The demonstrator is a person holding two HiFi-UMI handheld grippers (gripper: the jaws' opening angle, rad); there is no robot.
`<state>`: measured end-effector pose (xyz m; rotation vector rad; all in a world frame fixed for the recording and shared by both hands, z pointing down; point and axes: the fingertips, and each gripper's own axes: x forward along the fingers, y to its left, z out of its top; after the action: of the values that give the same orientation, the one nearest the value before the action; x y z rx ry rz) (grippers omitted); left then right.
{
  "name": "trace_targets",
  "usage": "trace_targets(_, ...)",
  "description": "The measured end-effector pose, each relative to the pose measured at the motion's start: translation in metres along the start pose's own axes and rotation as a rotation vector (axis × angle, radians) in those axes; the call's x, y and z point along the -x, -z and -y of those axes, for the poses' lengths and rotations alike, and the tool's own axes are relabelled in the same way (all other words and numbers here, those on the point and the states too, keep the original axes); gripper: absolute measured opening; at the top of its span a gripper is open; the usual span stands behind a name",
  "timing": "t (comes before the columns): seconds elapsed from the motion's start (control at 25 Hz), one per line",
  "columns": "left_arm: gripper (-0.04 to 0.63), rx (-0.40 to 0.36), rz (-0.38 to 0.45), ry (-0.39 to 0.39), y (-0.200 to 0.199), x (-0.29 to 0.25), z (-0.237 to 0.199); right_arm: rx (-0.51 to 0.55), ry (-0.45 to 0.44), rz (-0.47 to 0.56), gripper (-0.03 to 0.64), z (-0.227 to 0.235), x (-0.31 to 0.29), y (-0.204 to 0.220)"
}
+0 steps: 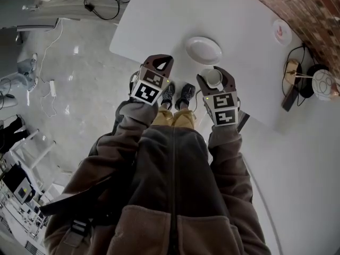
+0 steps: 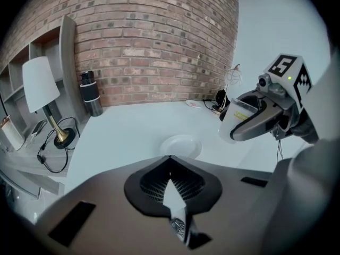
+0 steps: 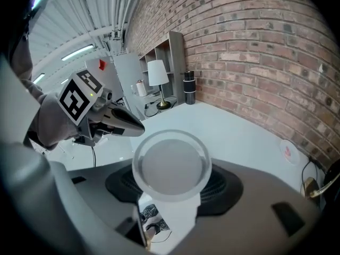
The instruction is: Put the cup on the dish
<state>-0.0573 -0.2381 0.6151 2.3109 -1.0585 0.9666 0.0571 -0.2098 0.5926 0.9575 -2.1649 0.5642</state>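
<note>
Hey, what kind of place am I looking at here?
Probably a lab or studio space rather than a home: a bare brick wall, a plain white table, loose cables beside a lamp, and strip lights under a ribbed metal ceiling.

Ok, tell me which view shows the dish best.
The head view: the dish shows whole, from above. The left gripper view shows it flattened, at a low angle. The right gripper view misses it.
</note>
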Motion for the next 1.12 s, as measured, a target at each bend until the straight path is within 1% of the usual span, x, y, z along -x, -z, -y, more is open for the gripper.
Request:
trace_targets(0.16, 0.006, 0.022, -0.020, 0.003, 0.014, -0.013, -0.002, 0.021, 0.000, -0.012, 0.259, 0.009, -0.020, 0.006)
trace_targets(0.28, 0.006, 0.046, -0.051, 0.007, 0.025, -0.023, -0.004, 0.026, 0.004, -0.030, 0.259, 0.019, -0.037, 0.013)
trace_targets(0.48, 0.006, 0.048, -0.063, 0.026, 0.039, -0.037, -0.004, 0.044, 0.006, -0.046, 0.259, 0.028, -0.061, 0.023)
trace_targets(0.64, 0.006, 0.048, -0.049, 0.025, 0.039, -0.043, -0.006, 0.053, 0.028, -0.046, 0.259, 0.039, -0.078, 0.027)
trace_targets(0.84, 0.006, 0.053, -0.056, 0.022, 0.040, -0.050, -0.011, 0.073, 0.032, -0.052, 0.259, 0.050, -0.101, 0.028)
trace_targets(1.12, 0.006, 0.070, -0.072, 0.018, 0.051, -0.054, -0.015, 0.082, 0.042, -0.064, 0.259, 0.060, -0.127, 0.033)
